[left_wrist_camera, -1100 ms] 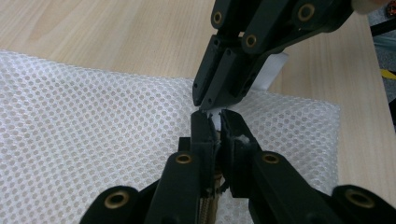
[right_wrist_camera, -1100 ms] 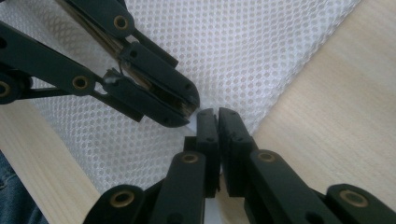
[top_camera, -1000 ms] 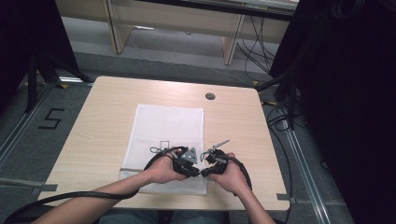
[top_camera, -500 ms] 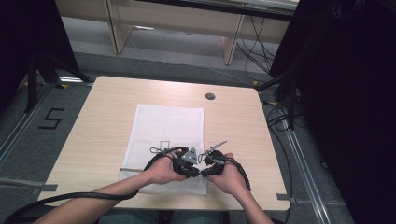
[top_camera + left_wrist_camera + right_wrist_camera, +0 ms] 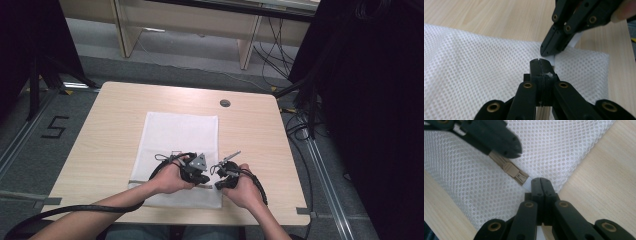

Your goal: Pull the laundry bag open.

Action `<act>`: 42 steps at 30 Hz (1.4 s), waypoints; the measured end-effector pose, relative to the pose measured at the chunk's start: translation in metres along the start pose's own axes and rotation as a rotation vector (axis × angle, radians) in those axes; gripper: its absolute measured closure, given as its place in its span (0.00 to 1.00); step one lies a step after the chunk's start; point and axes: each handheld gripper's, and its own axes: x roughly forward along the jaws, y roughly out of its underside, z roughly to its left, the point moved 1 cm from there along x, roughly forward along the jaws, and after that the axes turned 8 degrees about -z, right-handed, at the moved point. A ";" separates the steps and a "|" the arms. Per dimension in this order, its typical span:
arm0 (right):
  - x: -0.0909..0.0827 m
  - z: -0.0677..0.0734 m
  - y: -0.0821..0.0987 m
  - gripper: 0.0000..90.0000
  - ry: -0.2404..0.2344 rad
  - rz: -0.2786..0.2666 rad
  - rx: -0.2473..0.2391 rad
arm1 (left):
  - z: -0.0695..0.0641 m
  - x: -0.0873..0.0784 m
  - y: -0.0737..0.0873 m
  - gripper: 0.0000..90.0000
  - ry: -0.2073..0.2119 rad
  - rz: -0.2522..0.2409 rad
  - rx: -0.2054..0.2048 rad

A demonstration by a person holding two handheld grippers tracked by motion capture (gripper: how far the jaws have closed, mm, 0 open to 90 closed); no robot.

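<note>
Little has been shifted since the earlier frame: on the desk (image 5: 110, 125), a white mesh bag (image 5: 180, 135) is pinched beside its tan zipper (image 5: 510, 170) by the clenched left hand-held gripper (image 5: 200, 177) and right hand-held gripper (image 5: 220, 182), so unzipping is probably next.

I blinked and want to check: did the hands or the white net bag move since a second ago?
Nothing visibly changed. Both grippers, left and right, stay side by side at the near end of the white mesh bag, jaws shut at its beige zipper.
</note>
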 end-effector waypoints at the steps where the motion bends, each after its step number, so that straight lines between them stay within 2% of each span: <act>1: 0.001 -0.001 0.000 1.00 -0.009 -0.010 -0.016 | 0.000 0.002 0.001 0.96 0.011 -0.005 -0.001; 2: 0.000 -0.001 0.000 1.00 -0.008 -0.006 -0.008 | 0.000 0.002 0.001 0.92 0.011 -0.005 -0.001; 3: 0.001 -0.001 0.000 1.00 -0.008 -0.011 -0.006 | -0.003 0.006 0.001 0.88 0.018 -0.006 0.019; 5: 0.000 -0.002 0.001 1.00 -0.016 -0.021 -0.003 | -0.004 0.007 0.002 0.85 0.019 -0.003 0.012; 6: 0.000 -0.003 0.001 1.00 -0.020 -0.021 -0.003 | -0.004 0.008 0.002 0.84 0.027 0.008 0.029; 9: 0.000 -0.003 0.001 1.00 -0.023 -0.018 0.010 | -0.005 0.011 0.004 0.82 0.026 0.026 0.012; 12: 0.000 -0.003 0.001 1.00 -0.021 -0.018 0.009 | -0.004 0.011 0.006 0.81 0.031 0.039 0.016; 13: -0.001 -0.002 0.001 1.00 -0.022 -0.010 0.024 | -0.004 0.011 0.006 0.80 0.031 0.040 0.018; 14: 0.000 -0.003 0.001 1.00 -0.022 -0.013 0.018 | -0.004 0.011 0.007 0.80 0.031 0.041 0.013; 15: 0.000 -0.003 0.001 1.00 -0.021 -0.017 0.013 | -0.005 0.011 0.007 0.79 0.028 0.040 0.024; 18: 0.000 -0.003 0.001 1.00 -0.022 -0.018 0.014 | -0.006 0.013 0.008 0.81 0.023 0.045 0.048; 25: -0.001 -0.004 0.002 1.00 -0.033 -0.015 0.029 | -0.006 0.015 0.010 0.88 0.022 0.037 0.040; 27: 0.000 -0.005 0.002 1.00 -0.031 -0.021 0.024 | -0.007 0.015 0.009 0.89 0.018 0.039 0.050; 38: 0.000 -0.003 0.001 1.00 -0.027 -0.013 0.023 | -0.006 0.012 0.001 0.91 0.041 0.029 0.008; 39: 0.000 -0.003 0.001 1.00 -0.024 -0.011 0.020 | -0.005 0.012 0.001 0.91 0.042 0.029 0.014; 40: 0.001 -0.004 0.001 1.00 -0.022 -0.020 -0.005 | -0.005 0.012 0.000 0.91 0.044 0.030 0.012; 42: 0.001 -0.004 0.001 1.00 -0.023 -0.021 -0.005 | -0.004 0.012 -0.001 0.91 0.046 0.033 0.007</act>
